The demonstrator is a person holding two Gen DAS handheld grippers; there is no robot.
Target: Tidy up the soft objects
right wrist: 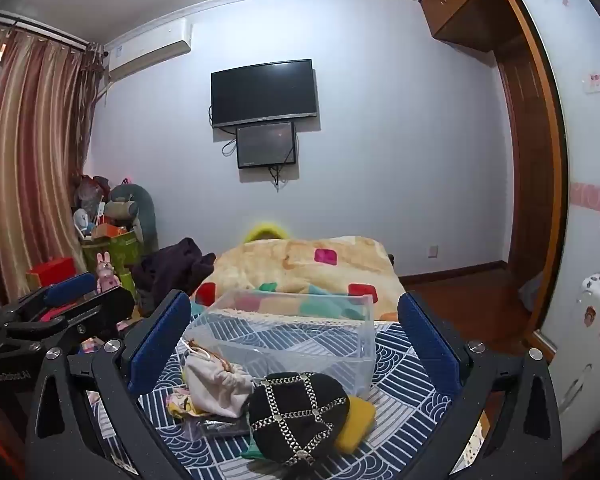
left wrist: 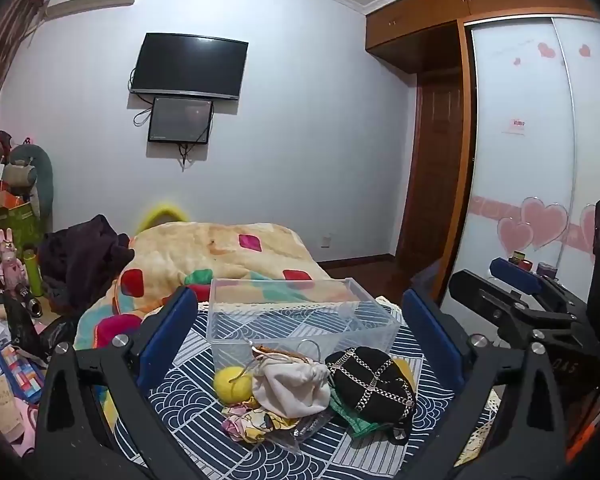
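Scene: a bedroom, with a patterned cloth [left wrist: 188, 432] spread over the bed's near end as a work surface.
Bin: a clear bin [left wrist: 300, 316] stands empty on the cloth just behind the pile, its open top ready to take the items.
Pile: a yellow ball [left wrist: 230, 384], white pouch [left wrist: 292, 388], black hat [left wrist: 370, 386] and yellow sponge [right wrist: 356, 424] lie bunched together in front of the bin, none yet inside.
Left gripper [left wrist: 300, 344]: jaws spread wide, holding nothing, framing pile and bin from above.
Right gripper [right wrist: 292, 344]: likewise wide apart and empty, hovering beside the left with the hat nearest.
Stage: apparently the start; sorting is not yet begun.
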